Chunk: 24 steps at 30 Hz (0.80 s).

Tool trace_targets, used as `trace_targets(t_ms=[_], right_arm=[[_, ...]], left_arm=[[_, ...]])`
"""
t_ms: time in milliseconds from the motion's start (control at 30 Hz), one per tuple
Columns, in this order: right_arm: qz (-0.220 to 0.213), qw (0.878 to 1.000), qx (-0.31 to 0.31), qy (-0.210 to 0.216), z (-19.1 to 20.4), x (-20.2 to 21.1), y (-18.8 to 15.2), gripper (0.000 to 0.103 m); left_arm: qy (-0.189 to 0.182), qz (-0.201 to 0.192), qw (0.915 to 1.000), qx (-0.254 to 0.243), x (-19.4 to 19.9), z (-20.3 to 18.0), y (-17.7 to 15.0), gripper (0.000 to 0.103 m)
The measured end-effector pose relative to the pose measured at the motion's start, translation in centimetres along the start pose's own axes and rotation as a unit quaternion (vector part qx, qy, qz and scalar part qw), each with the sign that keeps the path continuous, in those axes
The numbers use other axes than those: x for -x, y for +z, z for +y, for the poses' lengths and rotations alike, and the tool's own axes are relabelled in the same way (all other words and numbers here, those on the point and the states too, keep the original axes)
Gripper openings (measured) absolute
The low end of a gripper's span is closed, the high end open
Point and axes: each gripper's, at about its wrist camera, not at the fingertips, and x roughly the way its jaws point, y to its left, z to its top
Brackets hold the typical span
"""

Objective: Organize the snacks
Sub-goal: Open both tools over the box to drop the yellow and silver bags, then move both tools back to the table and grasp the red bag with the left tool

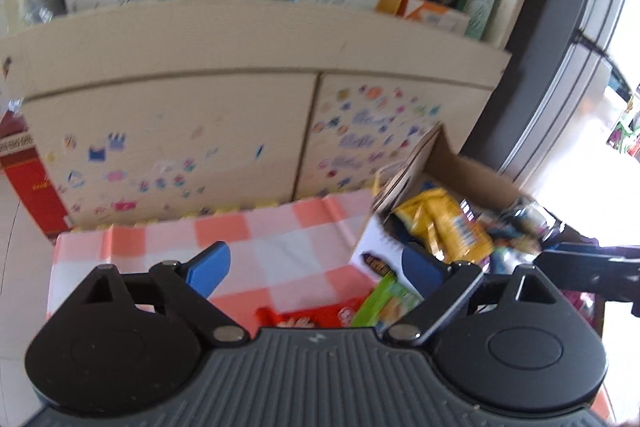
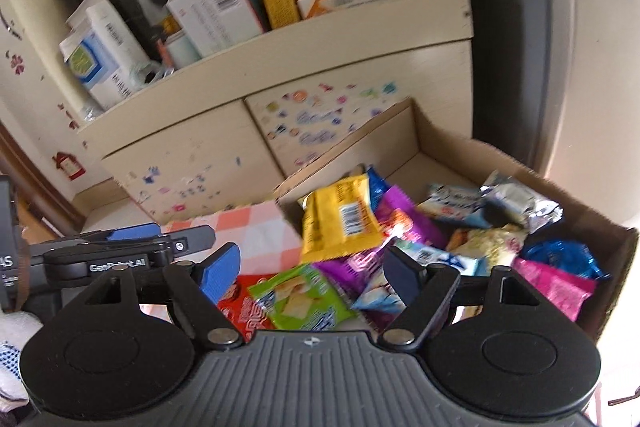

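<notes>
Both views motion-blurred, print on most wrappers unreadable. Left tool point(image 1: 316, 267) spread wide, released, nothing between the blue pads point(image 1: 210, 267), angled down over the checkered cloth point(image 1: 256, 239) on the surface; red packet point(image 1: 316, 315) and green packet point(image 1: 384, 301) just below the tips, both partly cut off by the tool body. Cardboard box point(image 1: 472, 171) at right of the left view, only its near corner and one raised flap visible, yellow packet point(image 1: 444, 223) inside leaning at the wall; rest of the contents a dark blur. Right tool point(image 2: 312, 269) also released, pads apart with no wrapper pinched, pointing down at the box's near left corner. Box point(image 2: 440, 147) open-topped in the right view, snacks piled loosely: yellow packet point(image 2: 340, 219) tilted against the left wall, purple wrapper point(image 2: 412, 215) beside it, silver bag point(image 2: 520, 203) toward the back, pink packet point(image 2: 560, 287) and blue foil one point(image 2: 568, 259) at right. Green packet point(image 2: 300, 297) and red packet point(image 2: 244, 303) under the right tool's tips, outside the box on the cloth as far as discernible; box's near wall hidden behind the tool. Left tool point(image 2: 160, 239) seen side-on at left edge of the right view, close alongside. Sticker-covered cabinet point(image 2: 200, 155) behind, cluttered shelf point(image 2: 280, 39) above. White fabric at lower left corner, unidentifiable.
</notes>
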Motion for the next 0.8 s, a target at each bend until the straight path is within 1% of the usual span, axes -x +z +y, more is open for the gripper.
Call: trace_targets(t_ms=[200,333,433,600,633,800], right_arm=[[0.014,1.000,0.008,0.008,0.9,-0.6,-0.5,0.084],[0.022,1.000,-0.003,0.020,0.9,-1.0,-0.7,0.084],[0.032,0.999,-0.008,0.029,1.1,-1.5,-0.9,0.084],[0.043,0.998,-0.008,0.034,1.5,-2.0,-1.3,0.084],[0.045,0.998,-0.008,0.035,1.6,-2.1,-1.4,0.084],[0.055,0.998,-0.010,0.036,1.8,-2.6,-1.8,0.084]], left_arm=[[0.030,0.017,0.9993,-0.010,-1.4,1.1,-1.6,0.093],[0.052,0.034,0.9980,-0.010,-2.9,1.5,-2.4,0.093],[0.059,0.048,0.9971,-0.008,-4.0,1.8,-3.0,0.093],[0.080,0.069,0.9932,-0.049,-5.2,1.6,-4.3,0.093],[0.083,0.064,0.9932,-0.051,-5.2,1.8,-4.5,0.095],[0.082,0.068,0.9930,-0.051,-4.4,2.7,-4.7,0.095]])
